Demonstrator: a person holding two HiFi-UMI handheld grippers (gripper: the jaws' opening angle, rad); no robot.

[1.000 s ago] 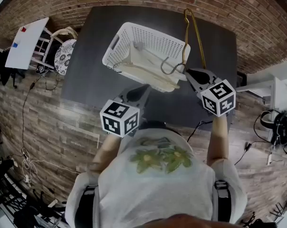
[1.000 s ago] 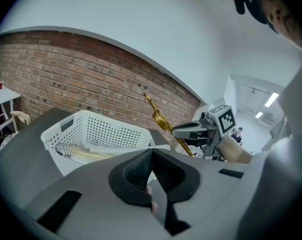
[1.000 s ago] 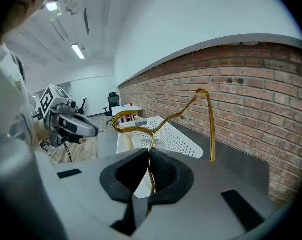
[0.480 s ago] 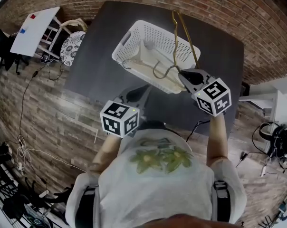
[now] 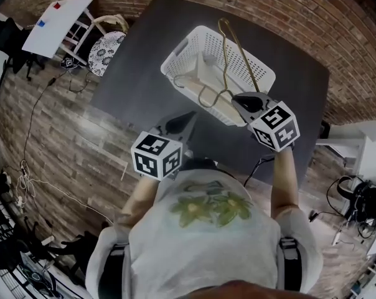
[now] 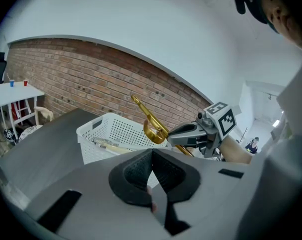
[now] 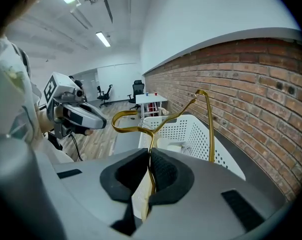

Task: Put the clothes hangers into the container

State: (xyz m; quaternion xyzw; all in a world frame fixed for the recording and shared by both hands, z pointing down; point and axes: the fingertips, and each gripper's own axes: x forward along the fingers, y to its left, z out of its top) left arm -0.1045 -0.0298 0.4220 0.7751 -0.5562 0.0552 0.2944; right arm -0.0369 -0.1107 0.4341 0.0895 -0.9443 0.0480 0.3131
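My right gripper (image 5: 241, 98) has its fingers closed on the gold hanger (image 6: 154, 121), which is above the right side of the white basket (image 5: 178, 55). The left gripper (image 5: 187, 120) has its fingers closed and holds nothing.

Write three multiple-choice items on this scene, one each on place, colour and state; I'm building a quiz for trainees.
1. The white basket stands: A on the floor; B on the dark table; C on a chair.
2. The hanger in the right gripper is: A gold; B black; C red.
3. The left gripper is: A wide open; B shut on a hanger; C shut, empty.
Key: B, the table surrounds it; A, gold wire sits between the pads; C, its pads meet with nothing between.
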